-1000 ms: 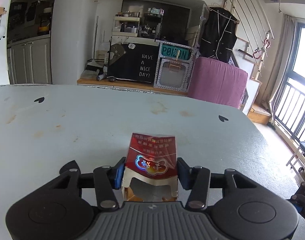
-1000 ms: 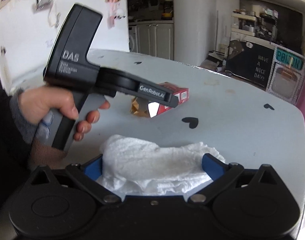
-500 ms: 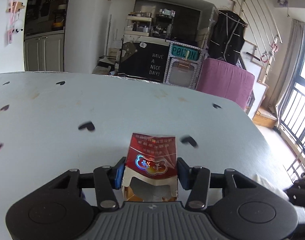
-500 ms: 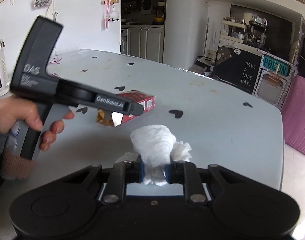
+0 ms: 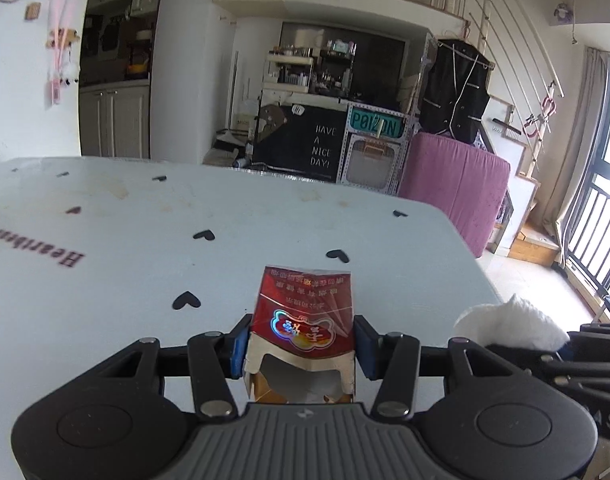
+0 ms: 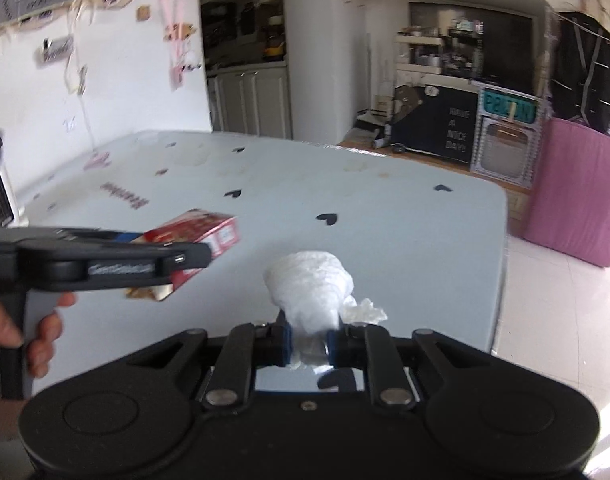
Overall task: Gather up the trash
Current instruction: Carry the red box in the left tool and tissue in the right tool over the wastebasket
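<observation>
A red carton [image 5: 305,316] with a torn-open near end is clamped between the blue pads [image 5: 238,347] of the left gripper [image 5: 301,350], both pads pressed flat against its sides. It is held above the pale table [image 5: 145,264], toward the right edge; in the right wrist view no contact with the surface is seen. A crumpled white tissue [image 6: 311,286] is pinched tightly in the right gripper [image 6: 308,347], its bulk bulging forward past the fingertips, over the table's near right corner. The tissue is seen just right of the carton. Black heart marks [image 5: 204,234] are printed on the tabletop.
</observation>
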`<state>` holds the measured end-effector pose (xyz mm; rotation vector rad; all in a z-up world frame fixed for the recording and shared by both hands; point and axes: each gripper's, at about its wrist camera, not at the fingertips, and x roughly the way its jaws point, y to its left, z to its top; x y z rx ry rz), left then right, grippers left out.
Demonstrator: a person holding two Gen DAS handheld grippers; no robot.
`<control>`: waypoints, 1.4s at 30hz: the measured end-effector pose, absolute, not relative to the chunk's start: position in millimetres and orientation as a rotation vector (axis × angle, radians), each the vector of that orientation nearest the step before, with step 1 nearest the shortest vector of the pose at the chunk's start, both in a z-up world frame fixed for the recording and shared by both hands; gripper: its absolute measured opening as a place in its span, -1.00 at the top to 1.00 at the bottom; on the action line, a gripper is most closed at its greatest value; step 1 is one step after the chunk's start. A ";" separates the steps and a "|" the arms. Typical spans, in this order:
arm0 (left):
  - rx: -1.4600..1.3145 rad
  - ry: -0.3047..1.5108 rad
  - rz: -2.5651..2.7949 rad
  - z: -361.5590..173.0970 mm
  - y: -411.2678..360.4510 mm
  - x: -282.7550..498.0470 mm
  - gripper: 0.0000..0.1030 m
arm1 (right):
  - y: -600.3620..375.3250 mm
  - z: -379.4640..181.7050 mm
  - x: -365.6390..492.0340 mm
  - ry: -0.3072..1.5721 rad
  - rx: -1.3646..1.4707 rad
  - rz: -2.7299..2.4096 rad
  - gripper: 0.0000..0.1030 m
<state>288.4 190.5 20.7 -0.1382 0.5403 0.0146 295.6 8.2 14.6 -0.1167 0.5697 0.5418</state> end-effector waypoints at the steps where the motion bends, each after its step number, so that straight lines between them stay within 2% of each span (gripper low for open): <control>1: -0.130 0.534 0.017 25.9 187.8 281.4 0.00 | 4.2 17.8 290.5 0.565 -0.103 0.535 0.68; 8: -0.116 0.517 0.018 49.8 165.5 240.6 0.00 | -22.4 32.6 259.0 0.549 -0.046 0.486 0.67; 21: -0.117 0.539 -0.008 47.9 115.5 188.0 0.00 | -82.8 42.0 211.8 0.536 0.023 0.405 0.67; 42: -0.053 0.566 -0.183 37.2 -11.0 190.2 0.00 | -188.9 34.0 181.0 0.528 0.072 0.264 0.67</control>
